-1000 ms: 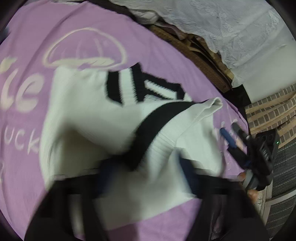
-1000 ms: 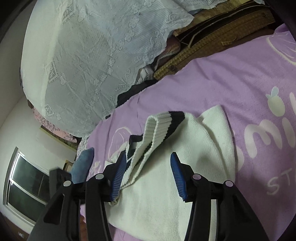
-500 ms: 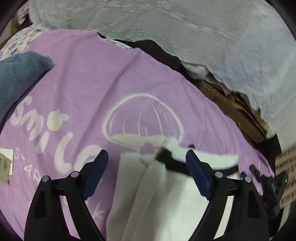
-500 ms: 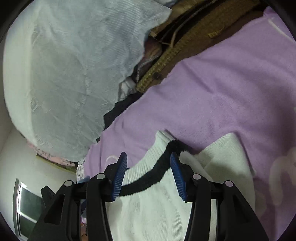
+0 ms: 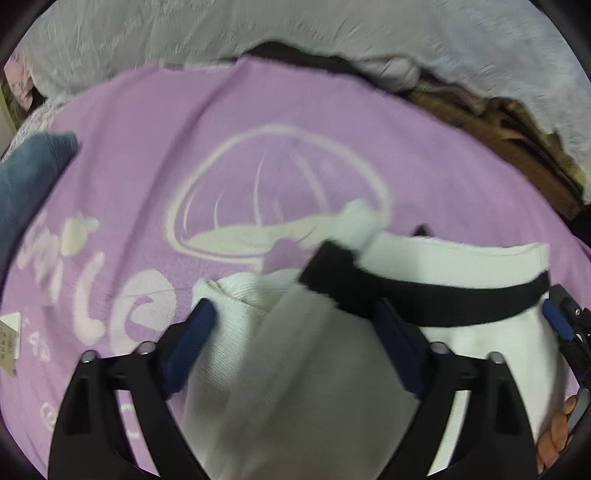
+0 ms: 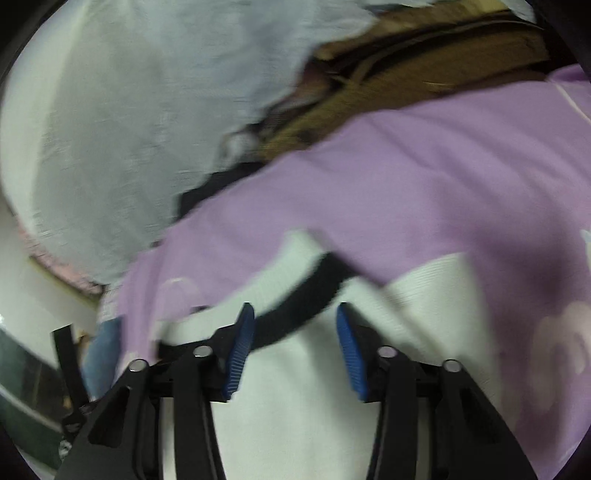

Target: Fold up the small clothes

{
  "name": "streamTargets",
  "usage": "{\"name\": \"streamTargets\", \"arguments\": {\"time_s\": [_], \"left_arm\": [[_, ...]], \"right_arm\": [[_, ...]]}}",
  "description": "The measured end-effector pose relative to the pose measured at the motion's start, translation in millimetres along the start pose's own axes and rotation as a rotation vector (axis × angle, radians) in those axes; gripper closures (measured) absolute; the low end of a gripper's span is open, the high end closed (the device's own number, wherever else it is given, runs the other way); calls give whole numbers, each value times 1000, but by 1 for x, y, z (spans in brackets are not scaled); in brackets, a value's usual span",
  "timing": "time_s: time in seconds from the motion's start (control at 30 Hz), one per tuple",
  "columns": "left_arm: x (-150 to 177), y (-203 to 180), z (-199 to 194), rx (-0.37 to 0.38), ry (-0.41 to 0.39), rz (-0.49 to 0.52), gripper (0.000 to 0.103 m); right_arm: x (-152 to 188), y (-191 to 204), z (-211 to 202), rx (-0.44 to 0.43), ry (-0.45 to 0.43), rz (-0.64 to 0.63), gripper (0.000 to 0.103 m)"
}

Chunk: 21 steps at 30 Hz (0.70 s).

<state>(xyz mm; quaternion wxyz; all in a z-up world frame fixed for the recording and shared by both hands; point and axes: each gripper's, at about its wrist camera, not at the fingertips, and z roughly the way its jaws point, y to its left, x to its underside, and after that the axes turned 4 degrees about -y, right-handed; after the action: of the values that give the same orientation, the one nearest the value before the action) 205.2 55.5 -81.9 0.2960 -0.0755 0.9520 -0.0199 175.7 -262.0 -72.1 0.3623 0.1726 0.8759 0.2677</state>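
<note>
A white knit garment (image 5: pixel 454 258) with a black band (image 5: pixel 424 299) lies folded on the purple blanket (image 5: pixel 147 155). My left gripper (image 5: pixel 291 345) hangs over its near part. Its jaws are still opening, spread wide, with white cloth lying between the blue pads (image 5: pixel 188 343) and no squeeze on it. In the right wrist view the same garment (image 6: pixel 295 406) fills the bottom, and its black band (image 6: pixel 306 295) runs between the pads of my right gripper (image 6: pixel 295 349). Those jaws are closing, with a gap still showing. That gripper's blue tip (image 5: pixel 557 325) also shows at the left wrist view's right edge.
The blanket carries a pale mushroom print (image 5: pixel 277 192) and lettering. A grey-blue cloth (image 5: pixel 26 177) lies at its left edge. White lace fabric (image 5: pixel 295 29) and brown woven material (image 5: pixel 517 147) border the far side. A person's fingers (image 5: pixel 554 432) show at the lower right.
My left gripper let go of the lifted white fold, opened wide and tipped down over the garment. My right gripper sank toward the black band and its jaws narrowed.
</note>
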Motion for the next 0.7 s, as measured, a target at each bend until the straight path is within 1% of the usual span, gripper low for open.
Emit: {"name": "streamTargets", "arguments": {"time_s": [0.03, 0.07, 0.13, 0.17, 0.2, 0.23, 0.3, 0.37, 0.43, 0.47, 0.5, 0.57, 0.6, 0.63, 0.67, 0.7], "left_arm": [[0, 4, 3, 12, 8, -16, 9], [0, 4, 1, 11, 4, -16, 9], [2, 1, -2, -19, -3, 3, 9], [5, 0, -8, -30, -15, 7, 10], [7, -1, -14, -28, -29, 10, 11], [10, -1, -23, -15, -49, 20, 11], [17, 1, -43, 14, -83, 33, 11], [25, 2, -61, 32, -121, 50, 11], [34, 3, -66, 22, -126, 73, 11], [40, 4, -64, 2, -117, 86, 11], [45, 6, -61, -16, -106, 96, 11], [55, 11, -49, -56, -85, 103, 11], [57, 13, -43, -67, -77, 100, 7], [60, 15, -38, -67, -76, 93, 6], [60, 16, -37, -70, -85, 83, 4], [59, 15, -37, -75, -86, 85, 4]], "right_arm": [[-1, -9, 1, -13, 5, 48, 85], [-3, -16, -1, -40, 7, 93, 87], [-2, -15, -9, -47, -7, 84, 87], [0, -10, -15, -45, -16, 61, 83], [3, -4, -22, -49, -22, 29, 83], [7, 6, -32, -63, -31, -18, 83], [13, 20, -46, -63, -47, -78, 82], [20, 31, -59, -74, -53, -122, 78], [31, 37, -66, -46, -51, -165, 76], [37, 37, -68, -28, -48, -181, 76], [40, 36, -69, -13, -45, -193, 76], [49, 31, -64, 36, -26, -209, 71], [53, 24, -61, 57, -5, -202, 71], [56, 16, -56, 72, 19, -191, 72], [59, 10, -52, 75, 24, -187, 77], [60, 9, -53, 81, 14, -191, 79]]}}
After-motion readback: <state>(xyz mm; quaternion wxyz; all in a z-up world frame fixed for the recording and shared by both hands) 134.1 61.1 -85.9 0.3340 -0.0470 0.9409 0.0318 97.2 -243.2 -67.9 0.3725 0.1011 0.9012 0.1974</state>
